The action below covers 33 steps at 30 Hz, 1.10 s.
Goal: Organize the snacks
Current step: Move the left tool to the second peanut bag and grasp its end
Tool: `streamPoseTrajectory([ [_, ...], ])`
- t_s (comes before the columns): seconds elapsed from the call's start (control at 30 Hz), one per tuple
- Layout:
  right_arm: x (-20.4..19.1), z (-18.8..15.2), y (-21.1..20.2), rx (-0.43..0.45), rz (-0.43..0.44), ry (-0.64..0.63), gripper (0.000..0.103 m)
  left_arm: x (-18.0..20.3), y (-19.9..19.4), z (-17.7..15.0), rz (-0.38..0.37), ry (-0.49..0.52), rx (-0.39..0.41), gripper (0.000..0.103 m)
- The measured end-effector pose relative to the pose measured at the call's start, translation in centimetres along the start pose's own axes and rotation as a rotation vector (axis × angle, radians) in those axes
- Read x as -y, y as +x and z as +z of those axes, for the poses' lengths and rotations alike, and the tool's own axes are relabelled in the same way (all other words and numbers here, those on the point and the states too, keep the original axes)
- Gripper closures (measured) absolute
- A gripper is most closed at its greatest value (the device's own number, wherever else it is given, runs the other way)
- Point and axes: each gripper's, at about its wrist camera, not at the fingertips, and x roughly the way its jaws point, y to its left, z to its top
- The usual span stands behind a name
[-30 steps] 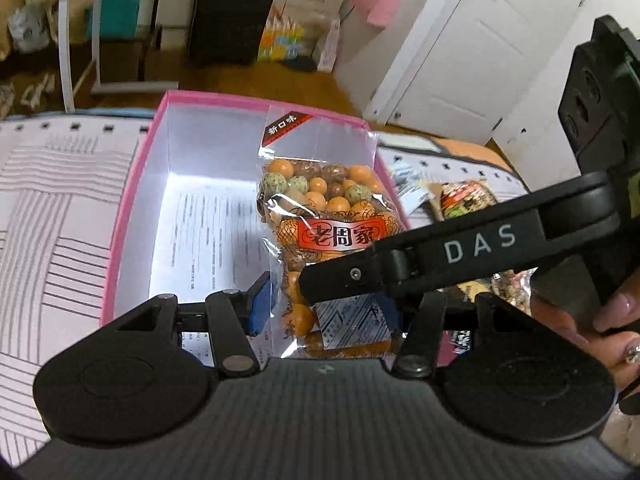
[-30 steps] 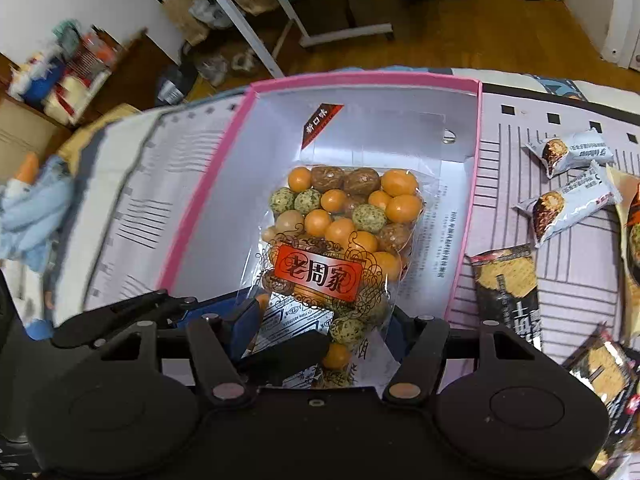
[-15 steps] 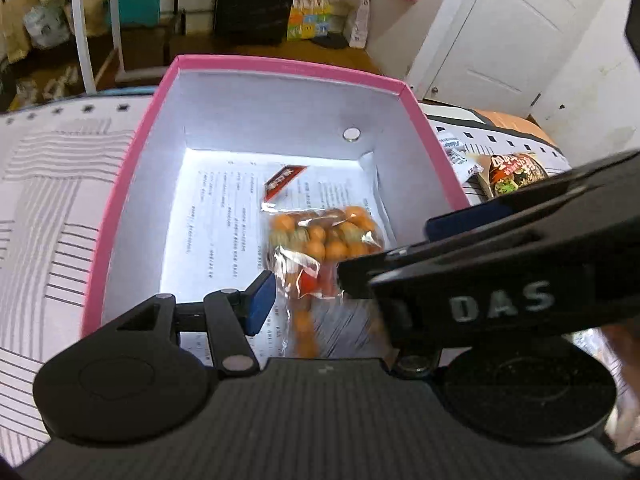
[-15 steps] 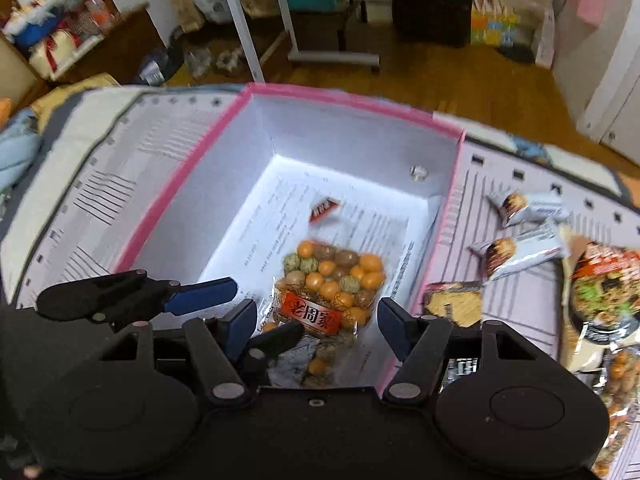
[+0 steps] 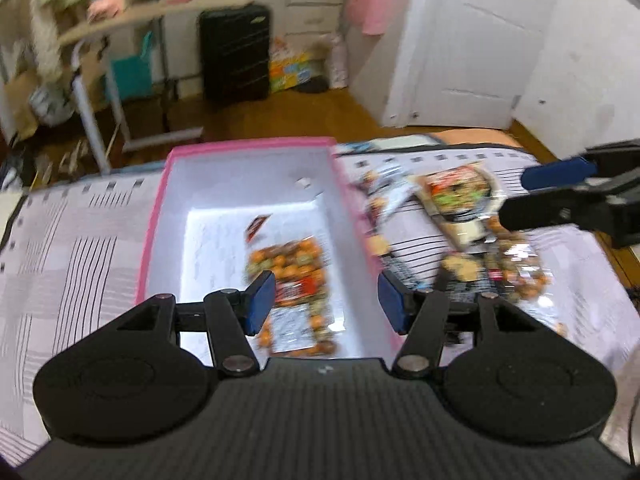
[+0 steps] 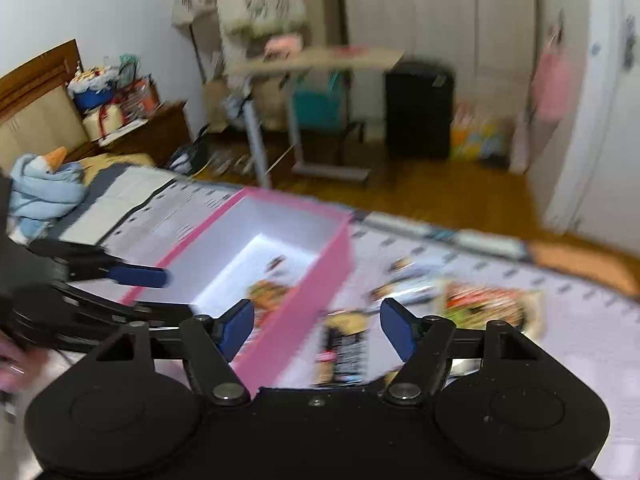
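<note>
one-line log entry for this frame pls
left gripper: open, empty | right gripper: open, empty | nut bag: lying in pink box | other snacks: outside, beside box

A black suitcase (image 5: 235, 52) stands by the white door (image 5: 460, 44), near a rolling side table (image 6: 316, 60).

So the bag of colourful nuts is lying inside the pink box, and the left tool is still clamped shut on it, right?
Not quite. The bag of colourful nuts does lie inside the pink box, but the left tool is open and holds nothing, as the left wrist view shows.
</note>
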Motion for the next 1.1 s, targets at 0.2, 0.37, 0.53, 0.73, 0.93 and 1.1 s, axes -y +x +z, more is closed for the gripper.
streamPoseTrajectory([
  [0.2,4.8,-2.0,-2.9,0.003,-0.024,0.057,0.028,5.3,-2.7,1.2,-0.093,0.069,0.028,0.047],
  [0.37,8.0,-3.9,-3.0,-0.009,-0.045,0.096,0.028,9.8,-1.8,1.4,-0.128,0.123,0.010,0.047],
  [0.53,10.8,-5.8,-0.4,-0.080,-0.077,0.141,0.028,13.0,1.0,1.2,-0.168,0.132,-0.028,0.048],
  [0.73,15.8,-9.0,3.8,-0.164,-0.038,0.362,0.028,15.8,5.8,0.7,-0.222,0.105,-0.074,0.051],
  [0.93,18.8,-11.5,7.6,-0.273,-0.032,0.535,0.028,18.8,12.4,-0.6,-0.288,0.075,-0.100,0.057],
  [1.1,18.9,-12.3,10.2,-0.333,-0.068,0.522,0.025,19.8,17.0,-2.6,-0.300,0.005,-0.101,0.065],
])
